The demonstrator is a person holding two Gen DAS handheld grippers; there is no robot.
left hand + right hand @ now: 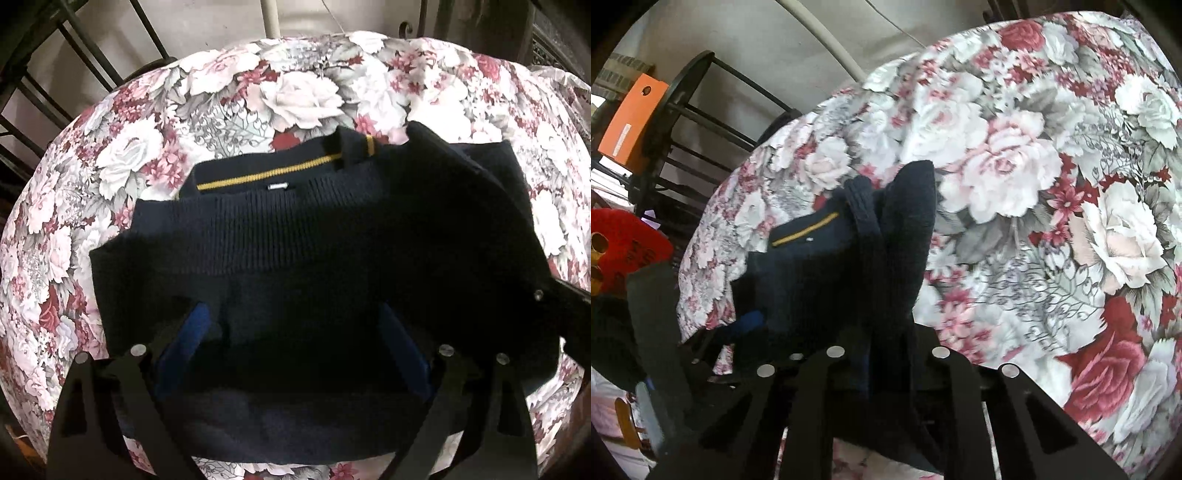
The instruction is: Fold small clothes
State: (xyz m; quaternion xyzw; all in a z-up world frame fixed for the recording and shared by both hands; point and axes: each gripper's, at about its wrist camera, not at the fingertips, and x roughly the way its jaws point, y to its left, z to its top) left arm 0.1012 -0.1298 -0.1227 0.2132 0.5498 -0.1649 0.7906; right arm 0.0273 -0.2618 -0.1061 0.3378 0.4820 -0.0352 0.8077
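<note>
Navy knit sweater (295, 236) lies spread on the floral-covered surface (303, 96), directly ahead of the left tool (295, 332) and partly under it. Its ribbed collar with a yellow stripe (266, 175) and a small white label (277, 187) sits at the far side from that tool. The left tool stands wide open, its two blue-padded fingers (195, 325) well apart, with dark knit lying between and over them; whether it actually pinches any cloth I cannot tell, since the fabric there is in deep shadow. To the right of the left tool, a fold of the sweater rises off the surface toward the black body of the other tool at the frame's right edge.

In the right wrist view, to the left of the right tool (882, 354) stand a black metal rack (701, 122), an orange box (633, 122) and a red object (631, 243). The left tool's blue pad (750, 321) shows below the sweater's collar. Straight ahead, the right tool's fingers are drawn close together with a bunched edge of the sweater (886, 236) clamped between them, lifted clear of the floral surface (1052, 184), which fills everything to the tool's right.
</note>
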